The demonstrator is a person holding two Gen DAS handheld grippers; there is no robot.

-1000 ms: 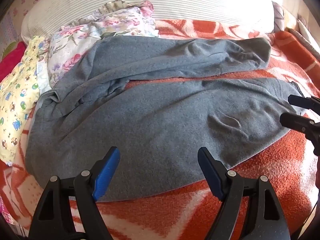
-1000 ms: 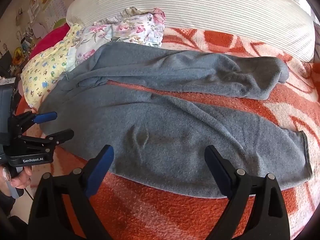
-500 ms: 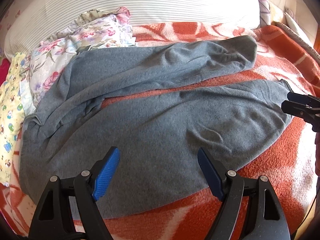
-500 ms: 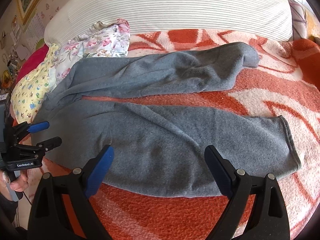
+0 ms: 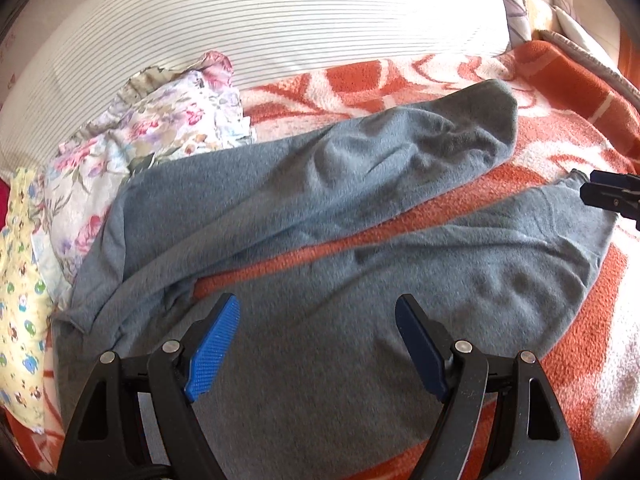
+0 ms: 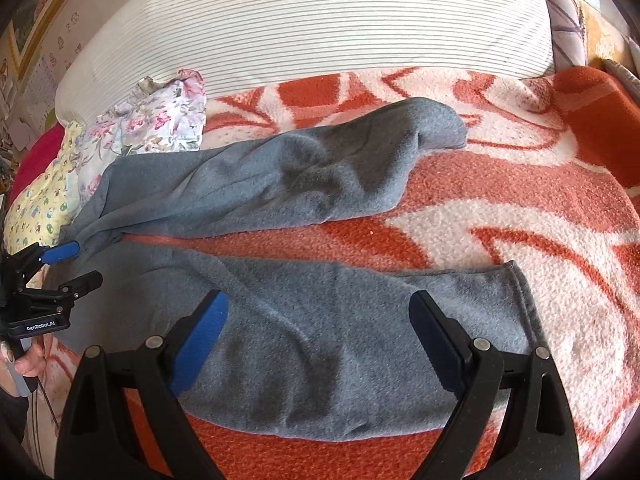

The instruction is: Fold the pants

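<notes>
1. Pants (image 6: 320,340) lay spread on the orange-and-white blanket (image 6: 500,200), both grey legs apart.
2. Left gripper (image 5: 318,344) hovered over the waist end, jaws wide, gripping nothing.
3. Right gripper (image 6: 318,340) hung above the near leg's cuff end, jaws wide, empty.
4. Floral cloth (image 5: 160,132) sat beside the waist.

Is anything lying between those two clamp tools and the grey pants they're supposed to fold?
Nothing visible is. The left tool and right tool both hang open right over the grey pants, which lie spread on the orange blanket. The floral cloth lies beside the far leg.
</notes>
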